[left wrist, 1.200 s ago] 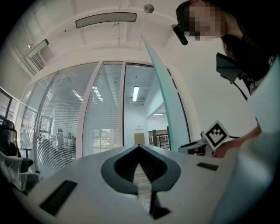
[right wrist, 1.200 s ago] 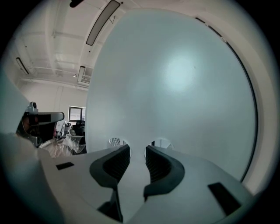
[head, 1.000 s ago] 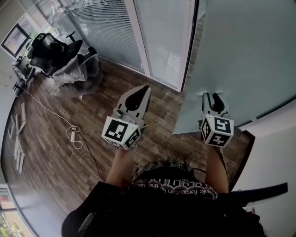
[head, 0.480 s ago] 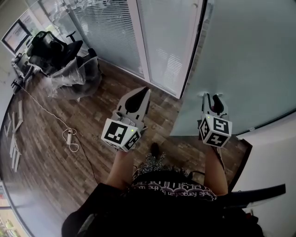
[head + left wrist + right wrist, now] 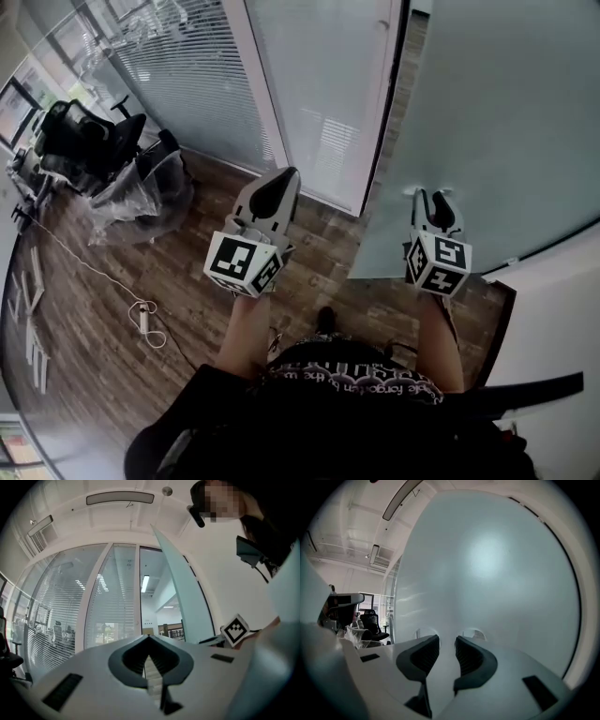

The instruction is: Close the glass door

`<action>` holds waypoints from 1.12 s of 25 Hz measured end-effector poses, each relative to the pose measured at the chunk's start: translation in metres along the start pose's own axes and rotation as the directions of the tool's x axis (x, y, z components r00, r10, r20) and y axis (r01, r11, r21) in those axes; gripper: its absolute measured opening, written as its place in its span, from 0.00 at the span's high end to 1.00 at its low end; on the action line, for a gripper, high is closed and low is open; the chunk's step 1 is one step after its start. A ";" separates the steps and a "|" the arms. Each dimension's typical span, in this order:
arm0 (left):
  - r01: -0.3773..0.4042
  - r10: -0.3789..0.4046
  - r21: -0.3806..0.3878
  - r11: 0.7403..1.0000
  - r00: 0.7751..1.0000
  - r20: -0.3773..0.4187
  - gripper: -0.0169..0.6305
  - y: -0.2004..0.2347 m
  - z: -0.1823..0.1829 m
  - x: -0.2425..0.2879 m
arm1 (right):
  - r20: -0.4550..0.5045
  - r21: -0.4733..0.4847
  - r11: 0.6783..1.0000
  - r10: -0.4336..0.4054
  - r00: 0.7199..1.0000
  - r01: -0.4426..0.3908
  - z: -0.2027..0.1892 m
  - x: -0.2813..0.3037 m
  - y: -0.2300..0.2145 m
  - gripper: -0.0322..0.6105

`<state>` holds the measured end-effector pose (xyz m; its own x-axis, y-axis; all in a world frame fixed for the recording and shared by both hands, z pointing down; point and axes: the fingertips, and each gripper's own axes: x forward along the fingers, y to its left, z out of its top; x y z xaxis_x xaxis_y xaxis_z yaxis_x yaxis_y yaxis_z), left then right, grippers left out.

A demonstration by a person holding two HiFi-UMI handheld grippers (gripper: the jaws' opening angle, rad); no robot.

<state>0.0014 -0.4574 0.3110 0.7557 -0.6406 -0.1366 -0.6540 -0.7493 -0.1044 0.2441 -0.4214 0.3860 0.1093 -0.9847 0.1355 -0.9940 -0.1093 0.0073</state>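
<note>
**A:** Right gripper view: right gripper (image 5: 446, 640) status?
**B:** Jaws apart, nothing btwn them. Frosted glass door (image 5: 487, 564) dead ahead, tips right at it; can't tell if touching.
**A:** Left gripper (image 5: 149, 638)?
**B:** Jaws pinched together, empty. Door edge ahead & to its right.

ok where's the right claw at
Head view, right side: the right claw points at the frosted glass door, near its lower edge, with the left claw away to its left.

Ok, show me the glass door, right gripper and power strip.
glass door (image 5: 497, 122), head view, frosted pane's middle
right gripper (image 5: 434, 197), head view, between the jaws
power strip (image 5: 143, 322), head view, white body
</note>
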 end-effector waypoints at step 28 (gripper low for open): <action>0.144 -0.143 -0.025 0.989 0.990 0.013 0.97 0.060 -0.026 0.109 | 0.019 0.012 0.996 -0.093 0.995 0.093 0.020 0.121 -0.036 0.78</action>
<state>0.0454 -0.5770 0.3156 0.8410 -0.5244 -0.1330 -0.5377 -0.8374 -0.0987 0.2938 -0.5393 0.3827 0.2013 -0.9728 0.1150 -0.9794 -0.2017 0.0080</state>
